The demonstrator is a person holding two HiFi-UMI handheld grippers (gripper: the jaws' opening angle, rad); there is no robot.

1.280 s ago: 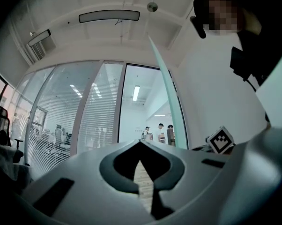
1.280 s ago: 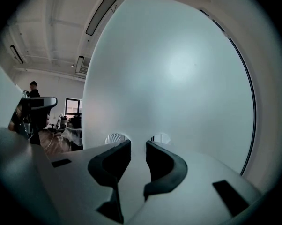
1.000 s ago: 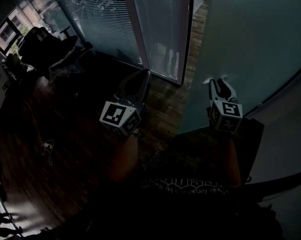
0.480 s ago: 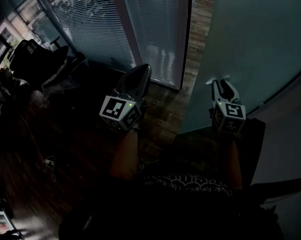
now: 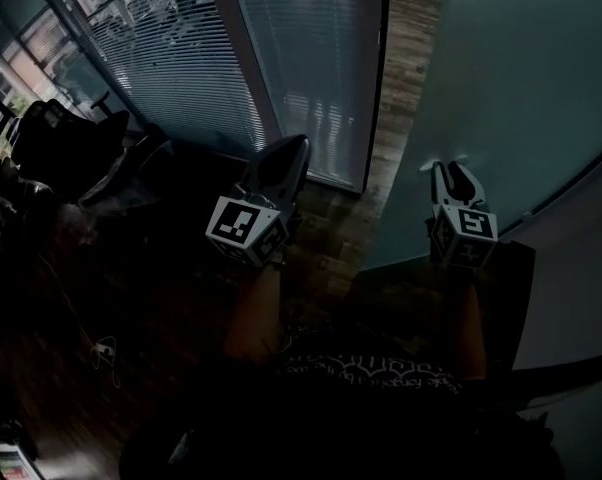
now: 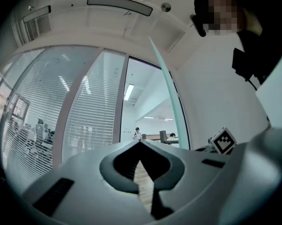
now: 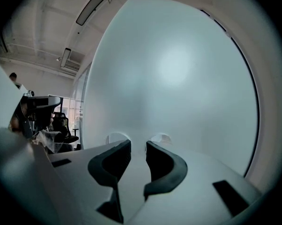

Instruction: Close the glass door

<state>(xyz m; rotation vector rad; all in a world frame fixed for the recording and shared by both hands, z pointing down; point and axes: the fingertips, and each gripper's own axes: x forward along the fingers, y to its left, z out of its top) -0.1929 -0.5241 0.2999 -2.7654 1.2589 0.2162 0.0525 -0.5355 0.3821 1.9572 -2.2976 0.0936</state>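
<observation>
The frosted glass door stands ajar on the right and fills the right gripper view. My right gripper is open, with its tips right at the glass, where they are faintly mirrored. Nothing is between its jaws. My left gripper points at the doorway gap. Its jaws meet at the tips and hold nothing. In the left gripper view the door's edge shows as a thin teal strip.
A glass partition with slatted blinds and a dark frame post bound the doorway's left side. Office chairs stand far left, and a cable lies on the dark wood floor. People are in the bright room beyond.
Both grippers have moved forward toward the doorway, and the blinds partition has come closer. The right gripper has stayed at the glass with its jaws unchanged.
</observation>
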